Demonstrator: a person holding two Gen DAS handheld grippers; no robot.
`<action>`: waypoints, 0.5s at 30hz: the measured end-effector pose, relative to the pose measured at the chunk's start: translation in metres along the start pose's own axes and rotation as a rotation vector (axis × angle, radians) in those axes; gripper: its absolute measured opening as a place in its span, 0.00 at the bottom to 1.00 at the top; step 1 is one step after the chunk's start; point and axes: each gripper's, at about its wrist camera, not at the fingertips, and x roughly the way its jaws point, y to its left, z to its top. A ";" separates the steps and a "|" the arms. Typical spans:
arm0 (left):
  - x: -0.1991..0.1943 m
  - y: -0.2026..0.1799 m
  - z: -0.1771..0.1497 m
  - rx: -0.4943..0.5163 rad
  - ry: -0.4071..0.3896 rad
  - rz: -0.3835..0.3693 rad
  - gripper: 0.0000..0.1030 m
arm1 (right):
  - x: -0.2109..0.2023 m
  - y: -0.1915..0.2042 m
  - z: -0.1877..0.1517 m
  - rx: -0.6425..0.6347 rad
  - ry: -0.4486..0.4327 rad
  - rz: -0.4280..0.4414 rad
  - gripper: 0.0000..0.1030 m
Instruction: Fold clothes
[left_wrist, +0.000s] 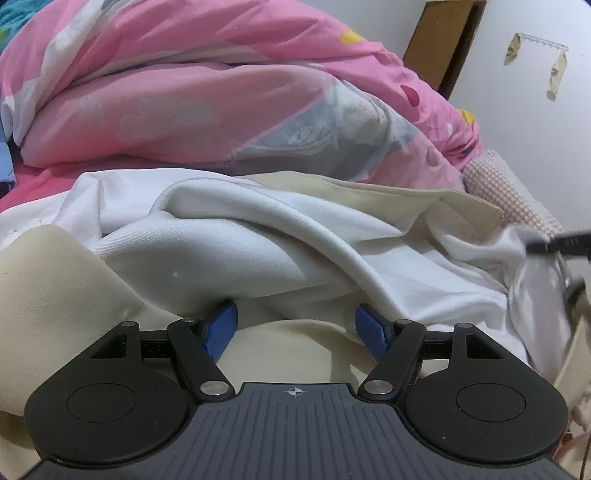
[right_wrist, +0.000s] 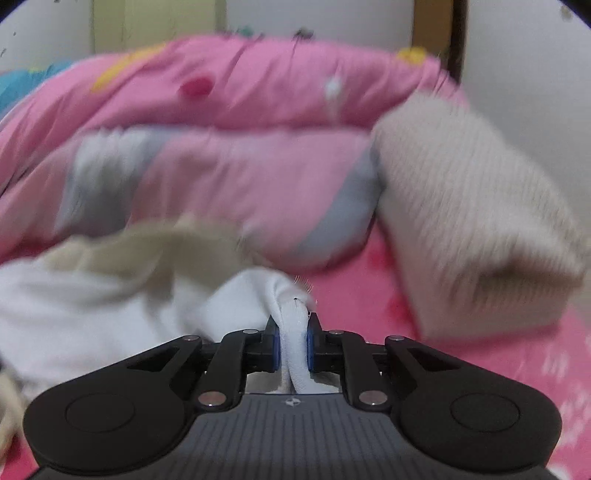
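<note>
White garment (right_wrist: 258, 295) pinched in right gripper (right_wrist: 293, 341); left gripper (left_wrist: 295, 326) wide.

The right tool (right_wrist: 293, 345) pinches a bunched white garment (right_wrist: 110, 310) before a pink quilt (right_wrist: 236, 170).

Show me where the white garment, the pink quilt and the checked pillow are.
white garment (right_wrist: 293, 332), right wrist view, bunched edge between the pads.
pink quilt (left_wrist: 177, 88), left wrist view, upper fold.
checked pillow (right_wrist: 469, 206), right wrist view, top face.
</note>
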 end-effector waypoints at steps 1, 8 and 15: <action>0.000 0.000 0.000 0.000 0.000 0.000 0.69 | 0.005 -0.001 0.006 -0.023 -0.033 -0.042 0.14; 0.000 -0.001 -0.001 0.016 0.002 0.003 0.70 | 0.080 -0.032 0.018 0.051 0.015 -0.252 0.16; -0.002 0.000 -0.001 0.006 0.004 -0.006 0.70 | 0.086 -0.056 -0.003 0.163 0.136 -0.254 0.42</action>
